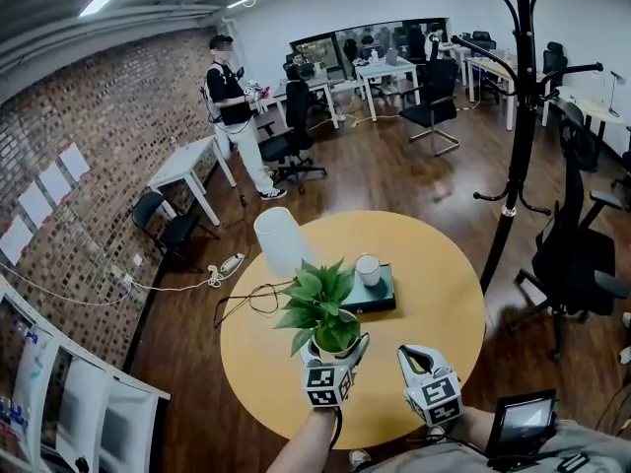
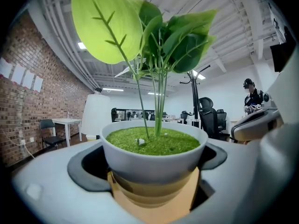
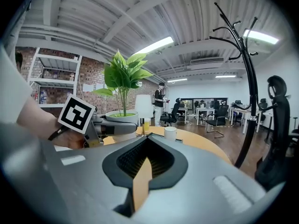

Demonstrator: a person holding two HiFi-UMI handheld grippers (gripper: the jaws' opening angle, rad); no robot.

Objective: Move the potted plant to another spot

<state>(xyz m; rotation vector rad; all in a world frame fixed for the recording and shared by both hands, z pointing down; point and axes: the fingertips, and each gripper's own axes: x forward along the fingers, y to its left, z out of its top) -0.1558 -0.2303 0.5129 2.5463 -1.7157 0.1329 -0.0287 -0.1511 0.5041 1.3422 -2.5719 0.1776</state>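
My left gripper (image 1: 335,347) is opened about as wide as the pot (image 2: 154,155) and its two jaws press on the pot's sides just under the rim, so it holds the potted plant (image 1: 323,308). My right gripper (image 1: 419,361) has its jaws almost together, with only a thin slit between them, and nothing is inside. It waits just to the right of the left one. The plant is in the lower centre of the head view, at the near side of the round yellow table (image 1: 434,264), not far from its edge. I cannot tell whether the pot's bottom rests on the table or is already a little above it. What worries me is the shape of the pot: its wall is smooth and gets narrower downward, so it can slide down out of the jaws or rock between them if I move fast. The leaves are high and heavy on one side, which can help such a tilt. Toward the upper part of the frame stand a white lamp (image 1: 279,240) and a cup (image 1: 368,268) on a dark book (image 1: 383,298), so a careless path can knock them. The plant's long axis is vertical, the stems go straight up from the pot, and the leaves lean toward the upper left of the head view.
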